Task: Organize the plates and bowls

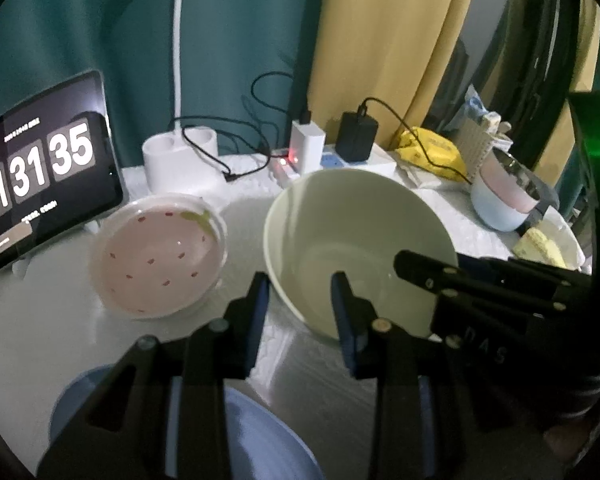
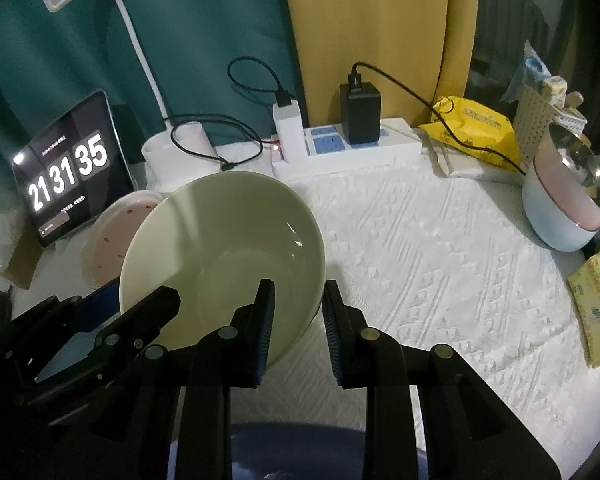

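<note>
Both grippers have the wide, pale green ceramic bowl [image 1: 356,248] by its rim and hold it clear of the white textured tablecloth [image 2: 440,248], tilted a little. The left gripper [image 1: 300,304] is closed down narrow on the near left part of the rim, one pad inside the bowl and one outside; the right gripper [image 2: 296,312] pinches the near right rim the same way.

Just beyond and left of the left gripper sits the pink speckled plate in a clear plastic dish [image 1: 160,256], untouched on the table. Directly beneath both grippers lies a blue plate [image 1: 260,432], which looks to me the likely base for a stack. Far off to the right of the right gripper, a blue-and-pink bowl stack [image 2: 568,216] already stands nested.

I'd judge the job partway: one stack made, the green bowl in transit, the pink plate left.
</note>
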Demonstrator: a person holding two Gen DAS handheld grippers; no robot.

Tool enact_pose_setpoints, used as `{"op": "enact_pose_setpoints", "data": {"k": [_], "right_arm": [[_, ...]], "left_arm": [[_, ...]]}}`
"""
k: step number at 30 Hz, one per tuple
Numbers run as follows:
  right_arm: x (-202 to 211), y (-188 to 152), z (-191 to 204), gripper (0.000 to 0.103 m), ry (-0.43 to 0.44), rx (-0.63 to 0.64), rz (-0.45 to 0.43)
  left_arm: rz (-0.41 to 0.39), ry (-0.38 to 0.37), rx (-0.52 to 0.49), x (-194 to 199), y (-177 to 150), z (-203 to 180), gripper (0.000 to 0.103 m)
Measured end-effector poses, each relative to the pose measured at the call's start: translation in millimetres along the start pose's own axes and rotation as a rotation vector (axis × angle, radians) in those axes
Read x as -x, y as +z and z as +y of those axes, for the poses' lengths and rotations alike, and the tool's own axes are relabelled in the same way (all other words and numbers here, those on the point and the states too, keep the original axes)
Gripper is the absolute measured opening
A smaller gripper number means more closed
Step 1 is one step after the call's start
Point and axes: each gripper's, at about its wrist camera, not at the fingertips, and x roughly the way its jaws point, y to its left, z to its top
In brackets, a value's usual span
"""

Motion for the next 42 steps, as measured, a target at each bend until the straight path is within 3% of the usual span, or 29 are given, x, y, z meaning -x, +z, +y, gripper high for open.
{"op": "enact_pose_setpoints", "data": {"k": [20,42], "right_arm": [[64,-10,10,0.026,-0.004,0.014,-0.094],[110,-41,0,0.026,-0.020,-0.013,-0.125]], "left_arm": [[-0.095,-0.019,-0.021,63,-5,-14,0.033],[-0.105,-0.051,-0.059,98,-26,-41,0.033]]}}
